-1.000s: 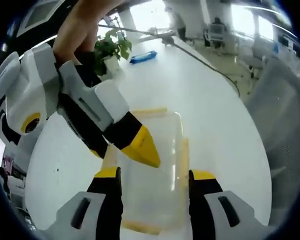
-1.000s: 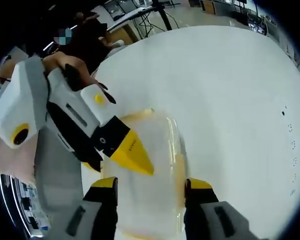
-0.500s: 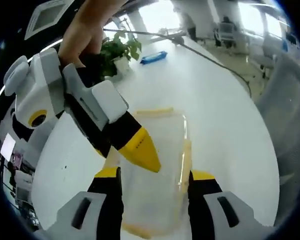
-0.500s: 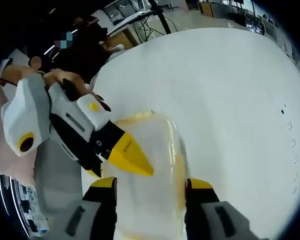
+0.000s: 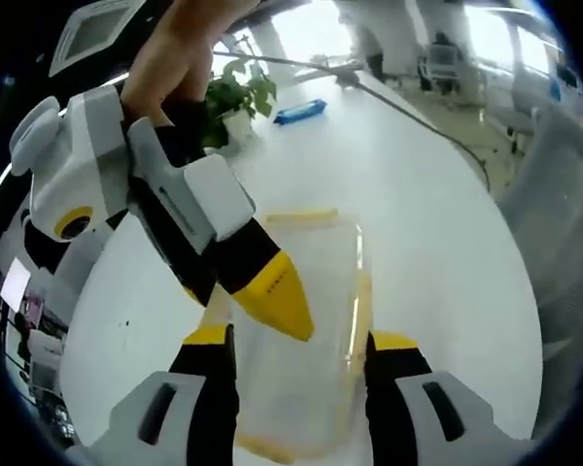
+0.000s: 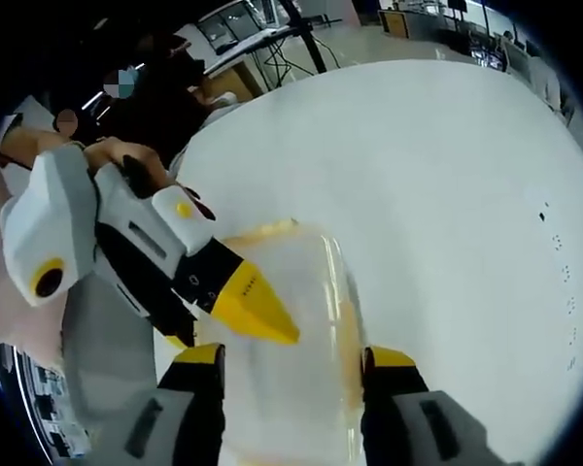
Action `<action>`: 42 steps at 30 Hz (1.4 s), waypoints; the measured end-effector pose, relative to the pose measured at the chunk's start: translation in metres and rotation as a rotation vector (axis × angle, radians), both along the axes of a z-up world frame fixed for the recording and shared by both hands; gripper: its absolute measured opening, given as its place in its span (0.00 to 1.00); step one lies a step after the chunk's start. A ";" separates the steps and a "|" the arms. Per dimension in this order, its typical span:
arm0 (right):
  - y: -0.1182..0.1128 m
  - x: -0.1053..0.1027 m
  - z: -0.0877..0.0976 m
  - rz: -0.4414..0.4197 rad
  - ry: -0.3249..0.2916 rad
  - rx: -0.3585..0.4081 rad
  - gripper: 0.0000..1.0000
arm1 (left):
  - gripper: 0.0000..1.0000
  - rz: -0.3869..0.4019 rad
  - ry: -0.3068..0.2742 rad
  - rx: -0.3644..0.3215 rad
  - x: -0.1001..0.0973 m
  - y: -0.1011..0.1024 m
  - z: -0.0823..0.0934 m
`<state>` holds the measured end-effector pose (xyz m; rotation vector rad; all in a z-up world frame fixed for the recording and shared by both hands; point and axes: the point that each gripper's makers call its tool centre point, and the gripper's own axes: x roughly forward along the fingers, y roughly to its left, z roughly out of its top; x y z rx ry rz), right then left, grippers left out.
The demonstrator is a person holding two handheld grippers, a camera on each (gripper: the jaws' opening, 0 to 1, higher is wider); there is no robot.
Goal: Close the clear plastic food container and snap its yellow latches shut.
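The clear plastic container (image 5: 306, 320) lies on the white table (image 5: 418, 214) with its lid on and yellow latches (image 5: 361, 301) along its edges. My left gripper (image 5: 301, 342) is open, its yellow-tipped jaws standing either side of the container's near end. My right gripper (image 5: 277, 296) reaches in from the upper left, its yellow tip over the lid. In the right gripper view the same container (image 6: 301, 320) sits between my right gripper's (image 6: 293, 359) open jaws. There the left gripper (image 6: 256, 309) comes in from the left, side on, with its tip above the lid.
A potted plant (image 5: 225, 97) and a blue object (image 5: 299, 111) stand at the far side of the table. A grey chair (image 5: 564, 204) is at the right. A person's hand (image 5: 170, 58) holds the right gripper. Several dark specks (image 6: 564, 282) mark the table.
Both views have shifted a little with the hands. The right gripper's tip has edged slightly lower over the lid. The container has not moved.
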<state>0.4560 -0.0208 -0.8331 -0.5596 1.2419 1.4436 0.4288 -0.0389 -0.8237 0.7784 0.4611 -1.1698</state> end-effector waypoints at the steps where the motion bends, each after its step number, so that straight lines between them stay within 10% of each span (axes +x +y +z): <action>1: 0.000 0.000 0.000 -0.002 -0.003 0.003 0.56 | 0.49 0.000 0.001 0.003 0.000 0.000 0.000; 19: 0.002 0.001 0.005 -0.086 -0.095 0.135 0.57 | 0.49 -0.009 0.006 0.022 -0.003 0.005 0.002; 42: -0.004 0.004 0.011 -0.204 -0.240 0.113 0.60 | 0.52 0.062 0.055 -0.052 -0.003 0.000 0.006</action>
